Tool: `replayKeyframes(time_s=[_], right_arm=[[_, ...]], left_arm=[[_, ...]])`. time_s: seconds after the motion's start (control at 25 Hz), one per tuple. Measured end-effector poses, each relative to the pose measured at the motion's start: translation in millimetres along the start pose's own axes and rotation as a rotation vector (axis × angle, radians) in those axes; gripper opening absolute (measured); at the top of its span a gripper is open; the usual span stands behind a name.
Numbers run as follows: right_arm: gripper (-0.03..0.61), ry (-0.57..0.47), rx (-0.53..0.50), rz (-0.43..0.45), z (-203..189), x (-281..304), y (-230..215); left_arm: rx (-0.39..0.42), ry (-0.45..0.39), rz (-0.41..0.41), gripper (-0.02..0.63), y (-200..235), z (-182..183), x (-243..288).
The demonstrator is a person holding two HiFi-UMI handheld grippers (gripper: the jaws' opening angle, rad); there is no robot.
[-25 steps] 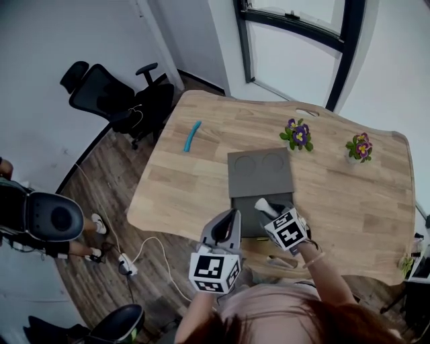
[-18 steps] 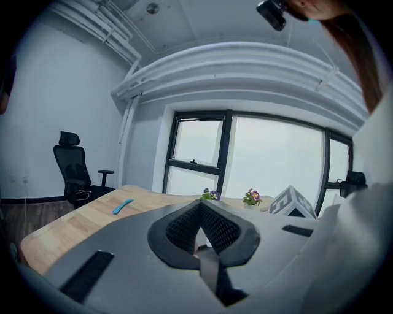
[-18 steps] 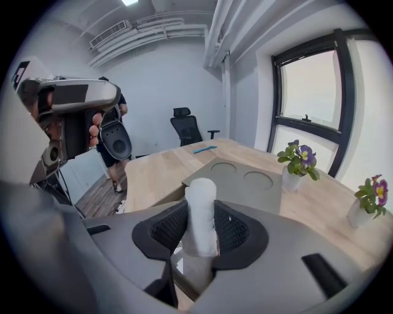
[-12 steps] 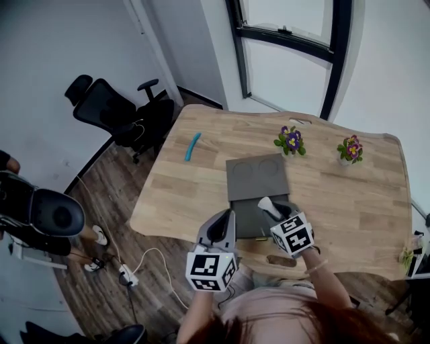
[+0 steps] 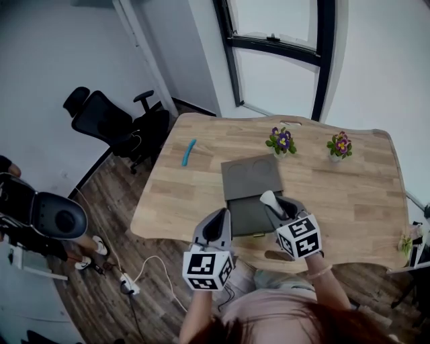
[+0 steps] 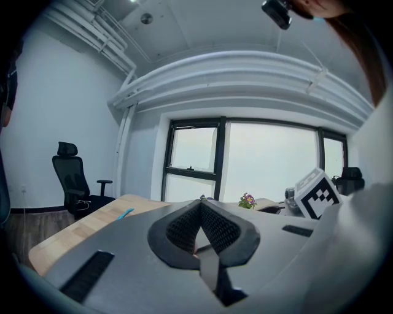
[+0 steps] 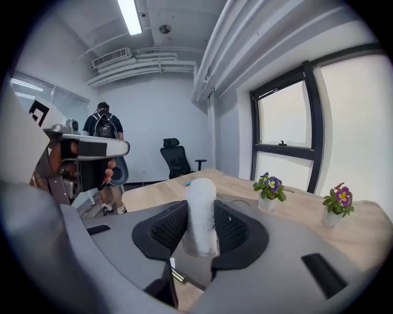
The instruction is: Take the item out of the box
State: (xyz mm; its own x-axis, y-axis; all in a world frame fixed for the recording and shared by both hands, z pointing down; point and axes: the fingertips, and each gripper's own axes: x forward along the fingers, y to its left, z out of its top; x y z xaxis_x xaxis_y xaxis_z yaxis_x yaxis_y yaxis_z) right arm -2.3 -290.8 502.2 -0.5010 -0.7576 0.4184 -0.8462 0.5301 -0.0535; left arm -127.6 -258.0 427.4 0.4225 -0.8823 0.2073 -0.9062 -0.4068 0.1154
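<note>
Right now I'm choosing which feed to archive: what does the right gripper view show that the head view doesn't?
Only the right gripper view: the ceiling's strip light and pipes. Only the head view: a power strip on the wood floor. Both: the white roll clamped in the right tongs, two flower pots, the black office chair, the left tongs.

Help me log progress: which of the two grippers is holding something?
The right gripper: its jaws clamp a white item, while the left gripper is shut and empty.
</note>
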Motion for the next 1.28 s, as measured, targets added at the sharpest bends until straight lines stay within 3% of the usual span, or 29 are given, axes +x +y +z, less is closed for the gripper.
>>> replayKeyframes(time_s=[0.6,1.28], right_arm=[[0.123,-0.214,0.014,-0.078,47,-84,19],[0.123,-0.345,0.023,-0.135,57,-153,47]], left_arm=[[0.040,-0.055,-0.047,-0.005,-26,21,-42],[0.079,-0.104,-0.058,-0.005,-47,32,-96]])
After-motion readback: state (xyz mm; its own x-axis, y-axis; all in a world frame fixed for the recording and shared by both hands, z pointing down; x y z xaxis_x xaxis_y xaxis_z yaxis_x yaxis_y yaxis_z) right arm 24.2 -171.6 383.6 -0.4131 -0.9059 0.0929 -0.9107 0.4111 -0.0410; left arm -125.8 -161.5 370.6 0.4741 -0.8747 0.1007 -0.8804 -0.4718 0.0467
